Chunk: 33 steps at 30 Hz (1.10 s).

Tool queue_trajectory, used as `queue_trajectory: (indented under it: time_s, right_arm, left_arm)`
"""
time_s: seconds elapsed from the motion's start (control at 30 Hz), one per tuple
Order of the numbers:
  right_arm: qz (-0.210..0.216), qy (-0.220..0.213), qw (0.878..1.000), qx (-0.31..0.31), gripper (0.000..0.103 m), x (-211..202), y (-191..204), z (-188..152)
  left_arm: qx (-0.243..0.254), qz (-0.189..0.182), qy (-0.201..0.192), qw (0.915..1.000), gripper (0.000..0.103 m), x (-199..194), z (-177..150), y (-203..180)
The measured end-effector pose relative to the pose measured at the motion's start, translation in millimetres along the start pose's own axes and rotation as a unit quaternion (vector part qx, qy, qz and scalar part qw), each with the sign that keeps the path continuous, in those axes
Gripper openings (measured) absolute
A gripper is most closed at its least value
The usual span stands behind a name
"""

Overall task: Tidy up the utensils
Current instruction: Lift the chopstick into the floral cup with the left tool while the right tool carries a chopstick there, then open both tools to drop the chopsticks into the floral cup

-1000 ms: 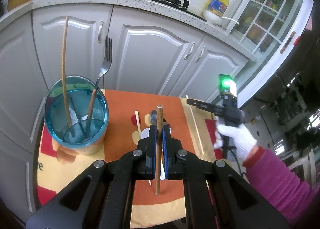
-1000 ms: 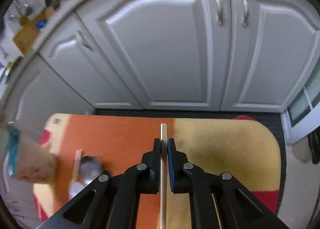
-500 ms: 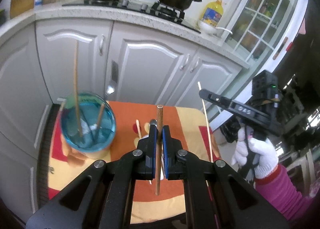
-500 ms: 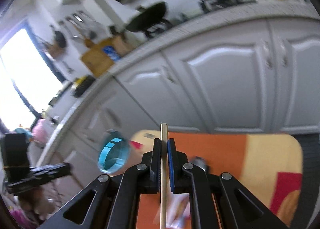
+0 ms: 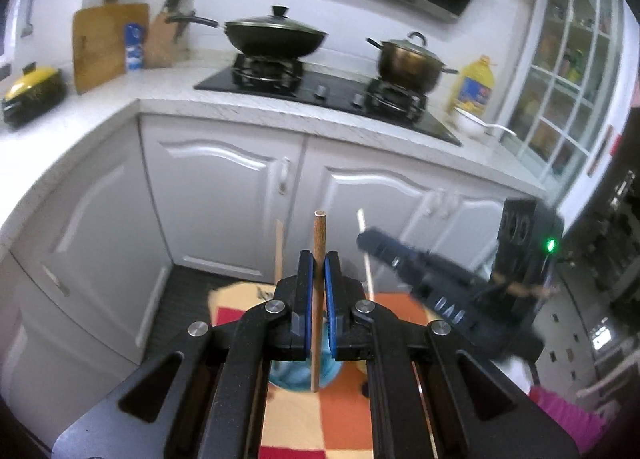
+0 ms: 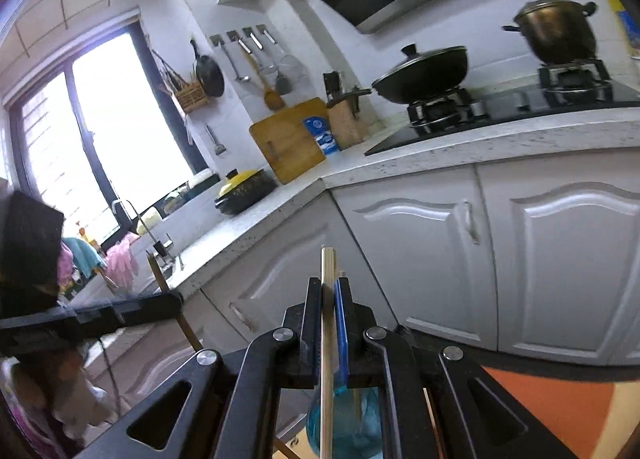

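Observation:
My left gripper [image 5: 319, 259] is shut on a brown wooden chopstick [image 5: 319, 231], held upright above the blue glass cup [image 5: 294, 377]. Only a little of the cup shows beneath the jaws. A pale stick [image 5: 278, 247] stands up out of it. To the right, my right gripper [image 5: 376, 245] is shut on a thin pale chopstick [image 5: 365, 235]. In the right wrist view that gripper [image 6: 329, 287] clamps the pale chopstick [image 6: 327, 267] over the blue cup [image 6: 362, 433]. The left gripper [image 6: 168, 301] reaches in from the left with its brown chopstick [image 6: 156, 271].
An orange and yellow tablecloth [image 5: 308, 419] lies under the cup. White cabinet doors [image 5: 224, 203] stand behind, below a counter with a wok [image 5: 276, 37], a pot [image 5: 408, 59] and an oil bottle [image 5: 474, 85]. A pink sleeve [image 5: 560, 415] is at lower right.
Both grippers have lifted off the table with their chopsticks and tilted up toward the counter. They have come together over the blue cup, which now sits under the jaws.

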State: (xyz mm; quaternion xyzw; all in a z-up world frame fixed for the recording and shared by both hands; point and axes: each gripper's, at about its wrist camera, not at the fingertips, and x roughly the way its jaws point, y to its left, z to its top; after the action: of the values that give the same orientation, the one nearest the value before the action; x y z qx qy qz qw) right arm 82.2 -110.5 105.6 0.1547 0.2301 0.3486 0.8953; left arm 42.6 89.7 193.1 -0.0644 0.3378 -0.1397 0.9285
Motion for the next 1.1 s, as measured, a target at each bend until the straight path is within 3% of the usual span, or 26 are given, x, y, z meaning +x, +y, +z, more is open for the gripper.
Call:
queue_trajectory:
  time_s: [0.2,0.53,1.03,1.1]
  right_arm:
    - [-0.014,-0.001,0.999,-0.040,0.006,46.1,0.4,-3.3]
    - [-0.045,-0.020,0.995,-0.088,0.006,71.8,1.0,-40.9]
    - [-0.050,0.057,0.995,-0.068,0.006,38.4,-27.9,-66.9]
    - [-0.052,0.070,0.994,-0.067,0.010,34.3,-28.3,-68.3]
  left_arm:
    - [0.005,0.039,-0.022,0.9990,0.004,23.4,11.2,20.0]
    - [-0.008,0.045,0.003,0.9989,0.004,65.4,-17.4,34.7]
    - [-0.025,0.049,0.050,0.9972,0.004,92.0,-48.4,31.9]
    - [-0.023,0.052,0.049,0.9971,0.006,90.9,-49.1,29.9]
